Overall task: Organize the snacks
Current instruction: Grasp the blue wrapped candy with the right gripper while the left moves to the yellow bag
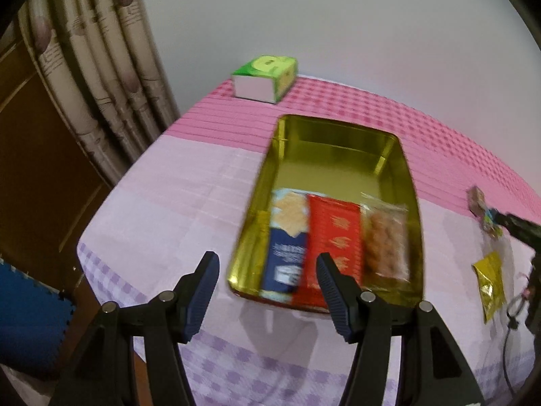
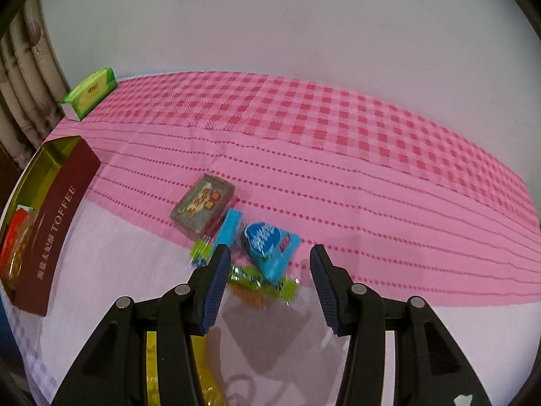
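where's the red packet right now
In the left wrist view the red packet lies flat in the near end of the gold tin, between the blue biscuit pack on its left and the clear bag on its right.

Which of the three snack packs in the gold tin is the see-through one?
The clear bag of brown snacks, at the right end beside the red pack.

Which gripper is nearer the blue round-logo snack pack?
Right. The right gripper hovers open just short of the blue snack pack; the left gripper is over at the gold tin.
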{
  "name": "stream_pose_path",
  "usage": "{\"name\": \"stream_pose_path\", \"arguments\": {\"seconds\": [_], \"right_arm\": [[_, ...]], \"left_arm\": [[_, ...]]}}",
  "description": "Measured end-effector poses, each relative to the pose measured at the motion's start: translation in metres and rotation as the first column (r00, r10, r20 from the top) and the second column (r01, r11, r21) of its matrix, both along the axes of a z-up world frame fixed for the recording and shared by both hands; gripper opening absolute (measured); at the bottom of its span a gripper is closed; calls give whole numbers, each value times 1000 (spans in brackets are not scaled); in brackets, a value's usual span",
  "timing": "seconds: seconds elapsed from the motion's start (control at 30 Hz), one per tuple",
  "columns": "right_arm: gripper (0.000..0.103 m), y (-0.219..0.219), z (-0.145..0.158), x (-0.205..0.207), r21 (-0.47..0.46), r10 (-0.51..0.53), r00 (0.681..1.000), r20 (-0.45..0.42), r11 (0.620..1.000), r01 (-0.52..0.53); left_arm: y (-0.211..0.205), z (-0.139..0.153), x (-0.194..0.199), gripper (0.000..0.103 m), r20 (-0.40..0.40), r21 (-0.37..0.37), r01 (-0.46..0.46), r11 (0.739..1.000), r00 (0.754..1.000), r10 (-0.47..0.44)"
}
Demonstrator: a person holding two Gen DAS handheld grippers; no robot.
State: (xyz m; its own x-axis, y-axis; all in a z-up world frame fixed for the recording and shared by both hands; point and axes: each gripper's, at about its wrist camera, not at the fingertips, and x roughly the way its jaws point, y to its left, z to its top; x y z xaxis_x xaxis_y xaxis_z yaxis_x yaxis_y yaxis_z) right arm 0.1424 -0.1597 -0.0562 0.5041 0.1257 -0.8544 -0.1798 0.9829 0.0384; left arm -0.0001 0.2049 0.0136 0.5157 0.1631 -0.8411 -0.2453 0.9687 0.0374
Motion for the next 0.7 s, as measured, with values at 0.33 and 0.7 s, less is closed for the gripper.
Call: {"name": "stream_pose_path", "arguments": {"seconds": [0.33, 0.7], "right_arm": [[46, 1, -18, 22, 32, 35, 999, -14, 999, -34], [33, -17, -19, 14, 2, 49, 999, 23, 999, -49]], "left_arm": [[-67, -2, 15, 61, -32, -26, 143, 989, 989, -144], [-135, -20, 38, 61, -84, -80, 261, 962, 960, -268]]}}
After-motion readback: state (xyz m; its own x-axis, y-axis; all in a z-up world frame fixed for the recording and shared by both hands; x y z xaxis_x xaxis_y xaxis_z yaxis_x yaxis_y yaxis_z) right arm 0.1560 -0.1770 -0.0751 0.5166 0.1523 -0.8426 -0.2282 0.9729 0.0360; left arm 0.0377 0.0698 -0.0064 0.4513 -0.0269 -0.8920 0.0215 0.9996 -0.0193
